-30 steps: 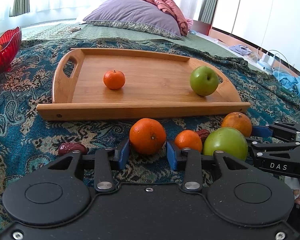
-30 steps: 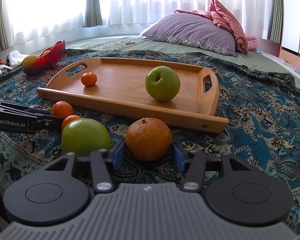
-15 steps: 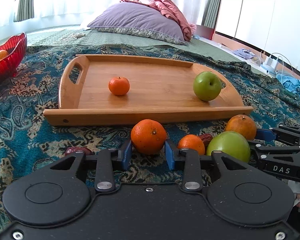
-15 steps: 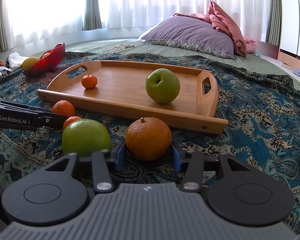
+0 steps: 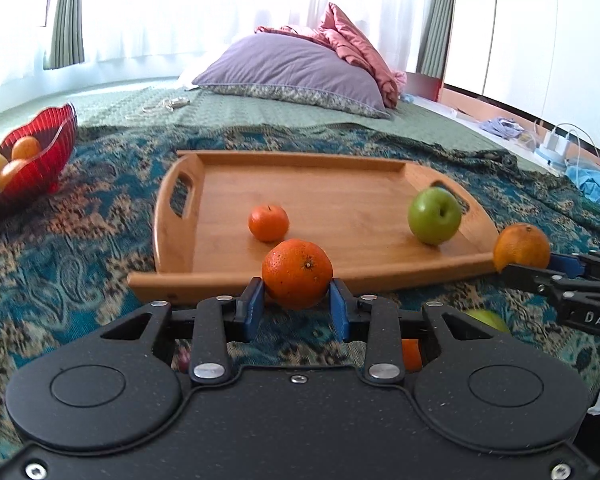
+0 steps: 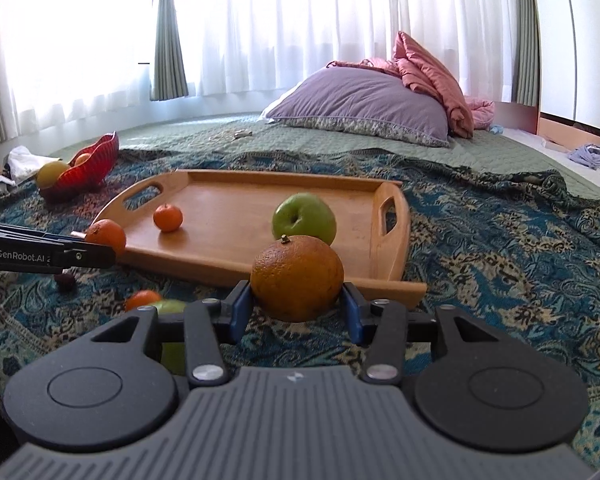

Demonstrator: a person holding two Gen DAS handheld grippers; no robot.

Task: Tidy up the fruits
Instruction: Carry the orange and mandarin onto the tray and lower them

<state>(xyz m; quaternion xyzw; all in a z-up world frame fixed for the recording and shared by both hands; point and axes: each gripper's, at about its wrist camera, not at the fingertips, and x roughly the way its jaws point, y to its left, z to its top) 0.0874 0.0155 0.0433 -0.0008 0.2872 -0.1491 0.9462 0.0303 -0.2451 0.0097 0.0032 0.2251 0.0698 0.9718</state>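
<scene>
My left gripper (image 5: 297,300) is shut on a bright orange (image 5: 297,279) and holds it above the cloth, just before the wooden tray (image 5: 236,184). My right gripper (image 6: 296,304) is shut on a dull brownish orange (image 6: 297,278), also lifted, near the tray's (image 6: 228,196) front right corner. On the tray lie a small mandarin (image 5: 268,223) and a green apple (image 5: 434,215). A green apple (image 6: 168,307) and a small orange (image 6: 142,299) stay on the cloth below, partly hidden by the grippers.
A red bowl (image 5: 40,160) with fruit stands at the far left. A dark date (image 6: 65,281) lies on the patterned cloth. A purple pillow (image 5: 292,72) and pink blanket lie behind the tray. Cables and clothes are at the far right.
Both grippers have closed on their oranges and lifted them off the cloth. The views rose, and the tray now sits lower and farther in the frames.
</scene>
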